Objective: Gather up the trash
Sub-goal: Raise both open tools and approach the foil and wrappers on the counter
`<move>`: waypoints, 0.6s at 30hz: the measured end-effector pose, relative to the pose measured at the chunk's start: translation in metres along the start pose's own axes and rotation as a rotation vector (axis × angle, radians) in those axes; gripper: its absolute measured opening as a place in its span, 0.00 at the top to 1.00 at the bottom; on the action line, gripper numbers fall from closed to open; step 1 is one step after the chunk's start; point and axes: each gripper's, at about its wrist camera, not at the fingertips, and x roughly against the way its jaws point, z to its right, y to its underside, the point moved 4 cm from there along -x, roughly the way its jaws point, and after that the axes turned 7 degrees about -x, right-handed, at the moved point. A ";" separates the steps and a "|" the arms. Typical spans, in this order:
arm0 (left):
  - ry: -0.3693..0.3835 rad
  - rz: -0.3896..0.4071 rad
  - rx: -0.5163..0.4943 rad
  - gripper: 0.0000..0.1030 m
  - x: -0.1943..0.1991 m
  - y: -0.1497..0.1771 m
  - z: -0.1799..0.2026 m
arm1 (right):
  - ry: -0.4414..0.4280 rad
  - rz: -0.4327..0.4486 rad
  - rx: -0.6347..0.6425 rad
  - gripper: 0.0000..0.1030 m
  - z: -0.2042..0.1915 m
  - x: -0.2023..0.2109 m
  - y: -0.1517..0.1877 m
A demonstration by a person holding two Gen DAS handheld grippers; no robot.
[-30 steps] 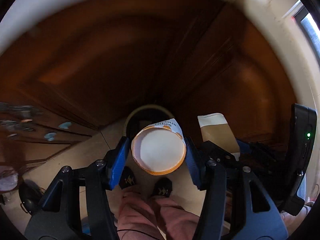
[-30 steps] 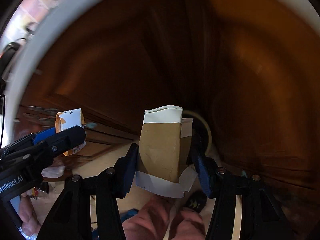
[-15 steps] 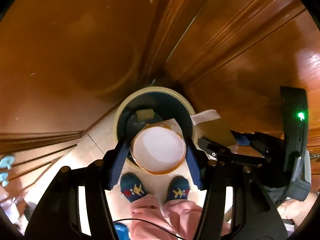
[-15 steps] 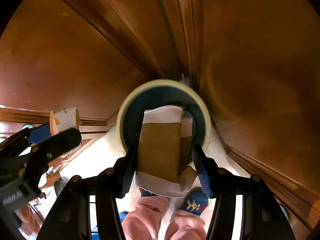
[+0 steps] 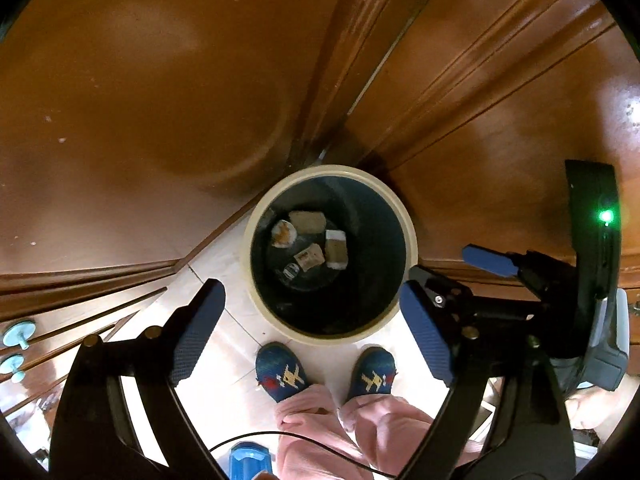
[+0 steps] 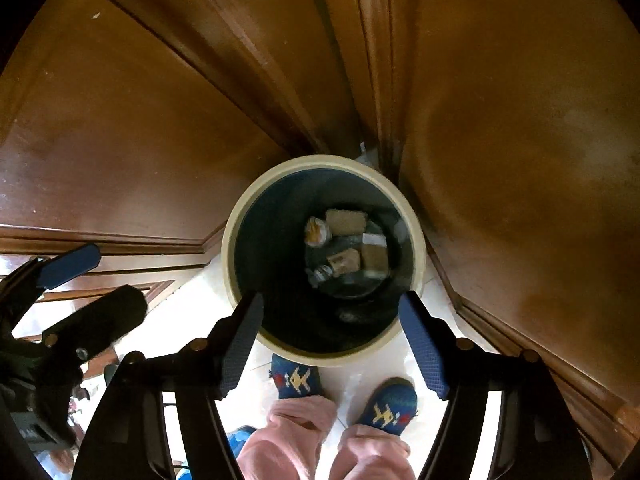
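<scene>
Trash lies at the bottom of the round bin (image 5: pixel 256 280), and we hold nothing now. Nearest us, our left claw (image 5: pixel 312 332) has its blue pads spreading wide apart with nothing between them, above our blue slippers (image 5: pixel 282 372) and pink trousers (image 5: pixel 308 424) on the pale floor (image 5: pixel 216 264). Our right claw (image 6: pixel 330 340) is likewise opening and empty, poised over the bin's cream rim. Deep inside the dark bin rest a paper cup (image 5: pixel 283 234), brown cardboard pieces (image 5: pixel 307 222) and a brown-and-white carton (image 5: pixel 336 249). Beyond stand brown wooden panels (image 5: pixel 140 100).
</scene>
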 end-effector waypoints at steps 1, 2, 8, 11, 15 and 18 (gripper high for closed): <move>-0.001 0.003 0.004 0.15 -0.002 0.003 -0.004 | 0.004 0.002 -0.005 0.30 0.001 0.001 0.000; -0.001 0.005 0.010 0.15 -0.001 0.003 -0.004 | 0.006 0.003 -0.012 0.30 0.002 0.001 -0.001; -0.010 0.014 0.031 0.15 0.013 0.008 -0.001 | 0.014 0.001 -0.040 0.31 0.009 0.010 -0.003; -0.011 0.016 0.039 0.15 0.025 0.012 0.007 | 0.016 0.006 -0.041 0.31 0.006 0.029 0.001; -0.014 0.032 0.060 0.15 0.058 0.019 0.014 | 0.053 0.017 -0.026 0.31 0.002 0.065 0.008; -0.010 0.038 0.077 0.14 0.091 0.025 0.023 | 0.065 0.022 -0.013 0.31 -0.004 0.097 0.014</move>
